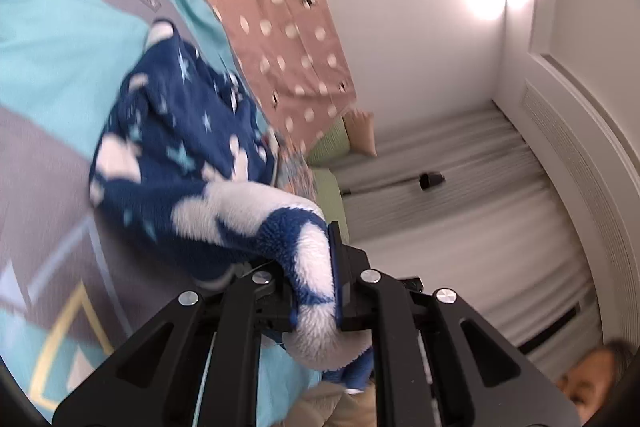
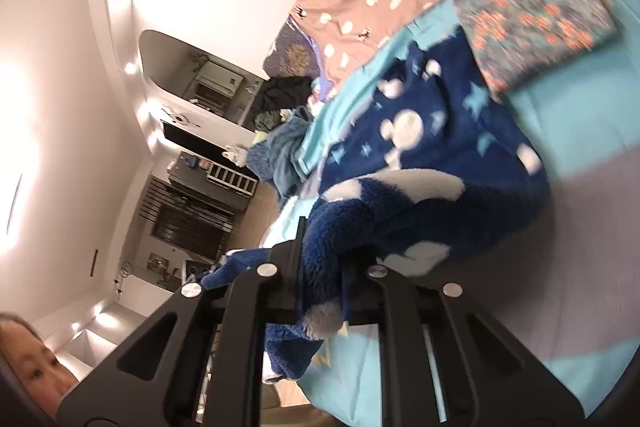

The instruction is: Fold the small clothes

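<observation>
A small navy fleece garment (image 1: 180, 147) with white patches and pale stars hangs between both grippers above a teal and grey bedspread (image 1: 60, 47). My left gripper (image 1: 314, 275) is shut on a white and blue edge of it. My right gripper (image 2: 320, 267) is shut on another edge of the same fleece garment (image 2: 432, 163), whose body trails away onto the bedspread (image 2: 580, 267). Both views are tilted sideways.
A folded floral cloth (image 2: 536, 11) lies on the bed beyond the garment. A pink polka-dot pillow (image 1: 276, 19) lies at the bed's far side. A heap of blue and dark clothes (image 2: 280, 131) sits at the bed's edge. Wall, curtains (image 1: 460, 207) and shelves surround.
</observation>
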`<state>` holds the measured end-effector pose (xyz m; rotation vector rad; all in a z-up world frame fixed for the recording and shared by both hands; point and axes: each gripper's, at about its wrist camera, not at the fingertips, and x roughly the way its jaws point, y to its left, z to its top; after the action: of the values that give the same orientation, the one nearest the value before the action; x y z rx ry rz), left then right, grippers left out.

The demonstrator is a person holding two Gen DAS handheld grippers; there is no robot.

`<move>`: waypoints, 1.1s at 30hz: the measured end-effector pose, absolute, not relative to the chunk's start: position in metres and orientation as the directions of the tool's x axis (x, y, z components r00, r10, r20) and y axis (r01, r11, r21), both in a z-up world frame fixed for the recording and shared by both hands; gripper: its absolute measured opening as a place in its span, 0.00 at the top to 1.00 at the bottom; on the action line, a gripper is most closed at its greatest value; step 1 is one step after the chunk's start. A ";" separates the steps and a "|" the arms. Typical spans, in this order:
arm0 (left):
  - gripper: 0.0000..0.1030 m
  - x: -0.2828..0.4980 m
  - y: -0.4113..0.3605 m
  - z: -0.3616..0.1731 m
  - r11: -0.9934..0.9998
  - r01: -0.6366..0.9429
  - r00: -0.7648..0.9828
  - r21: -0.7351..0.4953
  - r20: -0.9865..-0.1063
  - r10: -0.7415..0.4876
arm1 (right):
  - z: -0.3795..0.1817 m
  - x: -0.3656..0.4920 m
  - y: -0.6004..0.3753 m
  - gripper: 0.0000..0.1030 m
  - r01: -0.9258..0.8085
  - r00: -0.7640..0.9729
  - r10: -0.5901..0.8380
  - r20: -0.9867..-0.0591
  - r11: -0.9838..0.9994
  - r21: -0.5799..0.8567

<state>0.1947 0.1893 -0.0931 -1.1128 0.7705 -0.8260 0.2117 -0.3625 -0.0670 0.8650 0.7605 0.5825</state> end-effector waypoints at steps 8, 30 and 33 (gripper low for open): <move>0.90 0.275 0.181 -0.060 0.252 0.192 0.536 -0.948 -0.114 -0.836 | -0.036 0.308 -0.375 0.88 -0.146 0.629 0.704 -0.330 0.524 0.839; 0.90 0.507 0.151 -0.140 0.233 -0.051 0.552 -0.971 -0.222 -0.804 | -0.134 0.534 -0.419 0.88 0.084 0.602 0.668 -0.437 0.491 0.867; 0.90 0.522 0.151 -0.165 0.223 -0.119 0.548 -0.968 -0.251 -0.798 | -0.156 0.547 -0.422 0.88 0.140 0.593 0.654 -0.470 0.490 0.860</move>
<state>0.5221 0.1507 -0.1646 -1.2841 0.9071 -0.5703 0.5468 -0.4218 -0.1558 1.0365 0.9118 0.3712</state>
